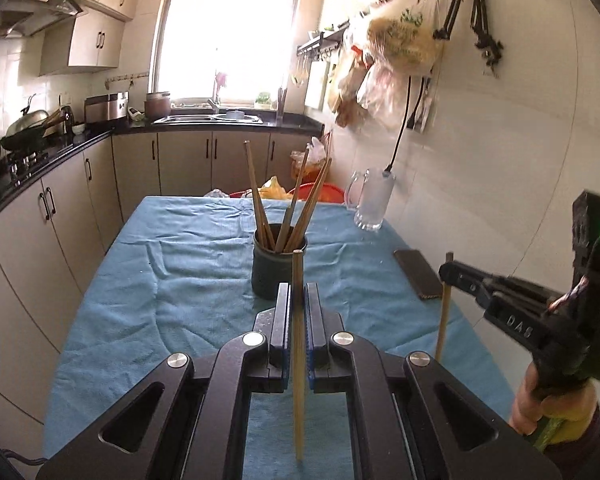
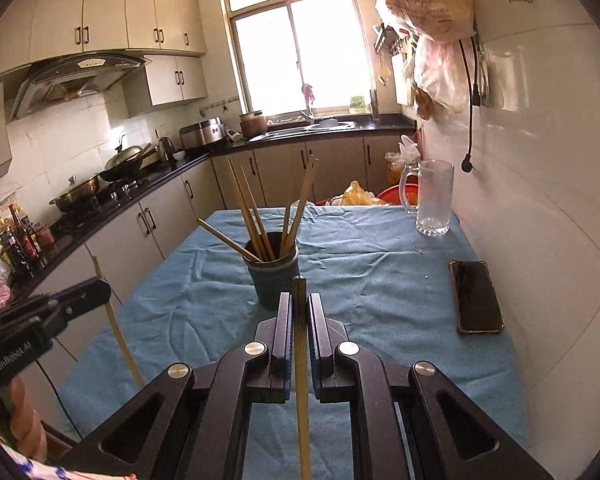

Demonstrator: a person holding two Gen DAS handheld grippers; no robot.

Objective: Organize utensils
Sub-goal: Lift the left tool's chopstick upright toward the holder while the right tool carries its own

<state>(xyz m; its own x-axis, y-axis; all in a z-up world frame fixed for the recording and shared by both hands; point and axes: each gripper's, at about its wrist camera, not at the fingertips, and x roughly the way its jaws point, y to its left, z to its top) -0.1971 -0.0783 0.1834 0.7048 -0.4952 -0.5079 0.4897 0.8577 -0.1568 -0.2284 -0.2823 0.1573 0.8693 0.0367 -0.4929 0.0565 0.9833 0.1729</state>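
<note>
Both pairs of fingers are clamped narrow, the left gripper (image 1: 298, 304) and right gripper (image 2: 300, 314) each holding one upright chopstick (image 1: 299, 360) above the bench (image 1: 180, 280), lined up toward the dark holder cup (image 1: 274, 268) for dropping in.

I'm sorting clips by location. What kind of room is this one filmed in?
A home kitchen, most likely. A range hood hangs over a stove with a wok, a sink sits under the window, and cabinets line the walls. The work happens at a table under a blue cloth.
</note>
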